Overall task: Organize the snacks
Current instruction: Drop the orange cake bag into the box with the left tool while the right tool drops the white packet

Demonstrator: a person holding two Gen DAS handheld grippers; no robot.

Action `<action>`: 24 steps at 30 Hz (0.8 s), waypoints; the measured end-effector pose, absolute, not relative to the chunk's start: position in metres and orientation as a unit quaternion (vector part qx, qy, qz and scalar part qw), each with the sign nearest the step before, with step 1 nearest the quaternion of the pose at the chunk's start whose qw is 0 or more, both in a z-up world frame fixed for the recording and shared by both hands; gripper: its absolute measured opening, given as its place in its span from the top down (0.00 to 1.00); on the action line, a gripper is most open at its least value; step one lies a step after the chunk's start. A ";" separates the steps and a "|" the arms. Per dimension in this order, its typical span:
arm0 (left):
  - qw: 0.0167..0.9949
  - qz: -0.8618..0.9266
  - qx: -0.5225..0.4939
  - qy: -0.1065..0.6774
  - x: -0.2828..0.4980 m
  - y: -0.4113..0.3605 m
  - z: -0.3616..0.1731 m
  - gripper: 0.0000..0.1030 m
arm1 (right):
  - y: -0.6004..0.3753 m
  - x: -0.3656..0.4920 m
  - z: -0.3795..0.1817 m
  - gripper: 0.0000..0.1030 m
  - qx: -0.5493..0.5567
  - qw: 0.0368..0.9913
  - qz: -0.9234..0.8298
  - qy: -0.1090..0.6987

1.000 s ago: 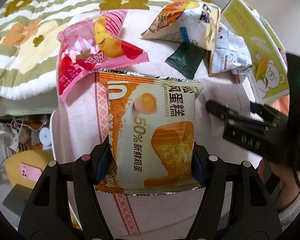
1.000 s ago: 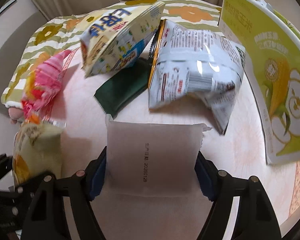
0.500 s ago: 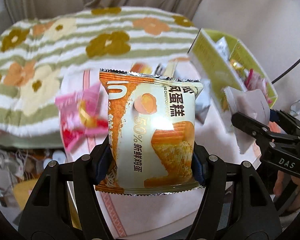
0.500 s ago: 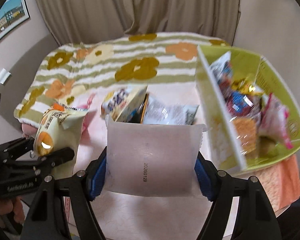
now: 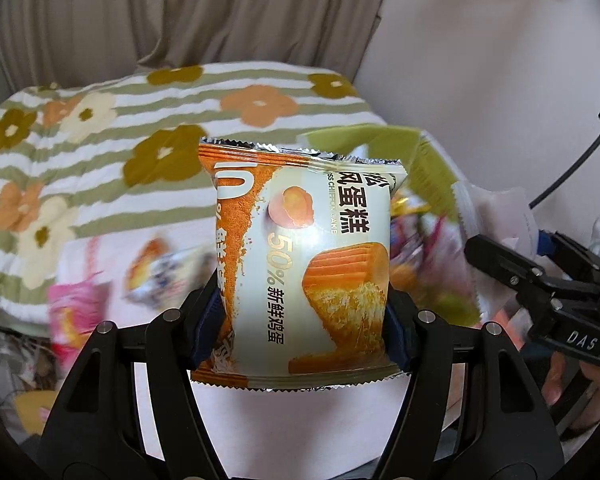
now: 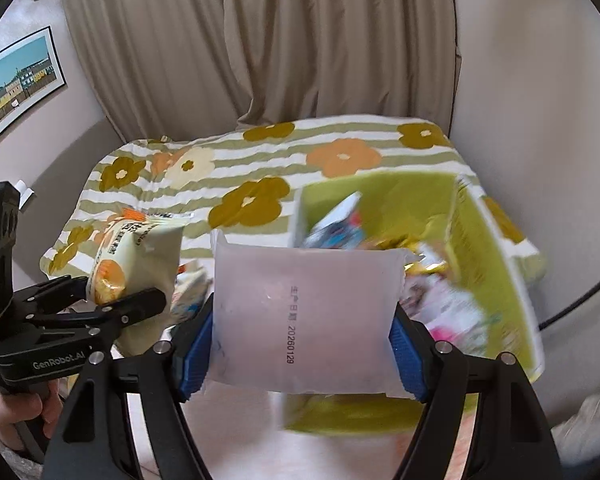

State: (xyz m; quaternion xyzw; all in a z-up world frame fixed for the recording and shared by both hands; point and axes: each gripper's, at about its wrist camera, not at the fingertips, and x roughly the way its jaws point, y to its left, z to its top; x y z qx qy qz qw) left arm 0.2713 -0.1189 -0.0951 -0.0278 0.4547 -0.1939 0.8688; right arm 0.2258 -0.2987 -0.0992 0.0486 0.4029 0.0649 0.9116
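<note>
Snacks are carried two at once: an orange-and-cream foil chiffon cake packet [image 5: 304, 276], centre frame, is clamped at its lower sides by the left gripper [image 5: 302, 320]; a frosted white plastic pouch [image 6: 306, 320] is pinched likewise by the right gripper [image 6: 302, 354], before a lime-green cardboard box [image 6: 496, 264] at right. Both packs appear light, puffy, crushable and slippery; side seams are judged safest.

Left tool [image 5: 306, 320], right tool [image 6: 300, 336] clamped, pitched downward
</note>
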 end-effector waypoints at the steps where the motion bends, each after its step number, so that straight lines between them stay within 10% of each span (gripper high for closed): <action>1: 0.868 -0.195 -0.031 0.455 0.275 -0.135 -0.095 0.39 | -0.314 0.231 -0.098 0.30 0.046 0.912 0.066 0.402; 16: 0.839 -0.173 -0.035 0.515 0.322 -0.257 -0.138 0.39 | -0.419 0.286 -0.125 0.30 0.076 0.892 0.080 0.438; 18: 0.836 -0.173 -0.034 0.520 0.325 -0.261 -0.143 0.33 | -0.422 0.290 -0.128 0.30 0.083 0.890 0.079 0.441; 20: 0.831 -0.174 -0.043 0.527 0.327 -0.261 -0.148 0.00 | -0.424 0.294 -0.130 0.30 0.088 0.887 0.078 0.446; 24: 0.823 -0.168 -0.034 0.542 0.324 -0.255 -0.157 0.01 | -0.427 0.301 -0.134 0.30 0.089 0.883 0.081 0.453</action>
